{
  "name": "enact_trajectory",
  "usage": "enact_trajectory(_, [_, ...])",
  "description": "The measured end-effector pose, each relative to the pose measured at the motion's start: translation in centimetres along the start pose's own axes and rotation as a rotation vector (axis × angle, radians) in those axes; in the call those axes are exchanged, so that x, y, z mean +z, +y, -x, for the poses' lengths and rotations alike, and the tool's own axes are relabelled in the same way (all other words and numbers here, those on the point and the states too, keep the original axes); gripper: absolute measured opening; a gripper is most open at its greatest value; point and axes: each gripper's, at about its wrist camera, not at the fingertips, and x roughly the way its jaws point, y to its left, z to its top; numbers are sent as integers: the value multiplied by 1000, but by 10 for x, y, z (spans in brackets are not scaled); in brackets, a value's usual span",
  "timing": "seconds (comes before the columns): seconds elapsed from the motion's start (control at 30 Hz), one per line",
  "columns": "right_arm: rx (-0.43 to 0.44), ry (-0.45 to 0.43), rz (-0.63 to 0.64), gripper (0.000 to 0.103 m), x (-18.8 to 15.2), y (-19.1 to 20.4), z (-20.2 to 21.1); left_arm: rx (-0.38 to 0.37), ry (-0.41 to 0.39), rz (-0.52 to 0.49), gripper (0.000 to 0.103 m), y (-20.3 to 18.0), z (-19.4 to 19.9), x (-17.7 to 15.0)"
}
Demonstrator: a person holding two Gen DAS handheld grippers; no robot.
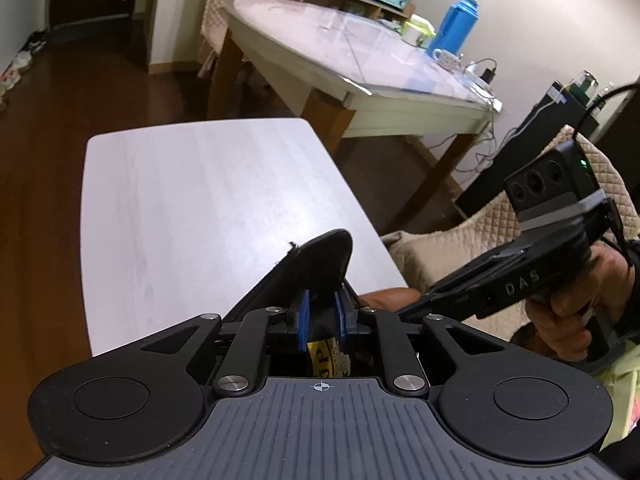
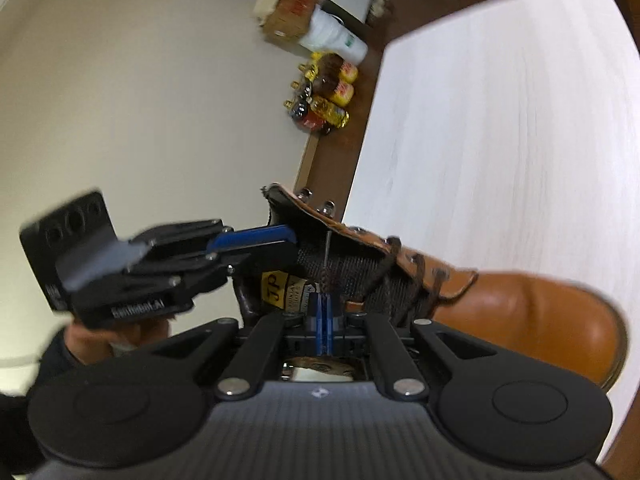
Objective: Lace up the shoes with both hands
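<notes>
A tan leather boot (image 2: 520,312) lies on the white table (image 2: 500,140) with its toe to the right and a dark brown lace (image 2: 416,264) through its lower eyelets. My right gripper (image 2: 325,300) is shut on a thin lace end (image 2: 327,256) that rises straight from its blue pads over the tongue (image 2: 352,272). My left gripper (image 1: 322,300) straddles the black tongue (image 1: 328,252) at the boot's top; its blue pads stand slightly apart from it. In the right wrist view the left gripper (image 2: 292,240) comes in from the left. A hand (image 1: 580,300) holds the right gripper (image 1: 404,312).
The white table (image 1: 200,200) stretches ahead of the boot. Behind it stands a glass-topped dining table (image 1: 360,60) with a blue thermos (image 1: 452,28). A quilted chair (image 1: 440,248) is at the right. Bottles (image 2: 324,100) and a box (image 2: 292,20) sit on the floor by the wall.
</notes>
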Motion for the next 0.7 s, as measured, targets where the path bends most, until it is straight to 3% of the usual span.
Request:
enact_trajectory(0.13, [16,48,-79,3,1,-5,-11,3,-8,-10,14,-1,1,-3])
enact_trajectory(0.7, [62,-10,-379,3,0,-37,-10,-22,-38,-6,14,4,6,-9])
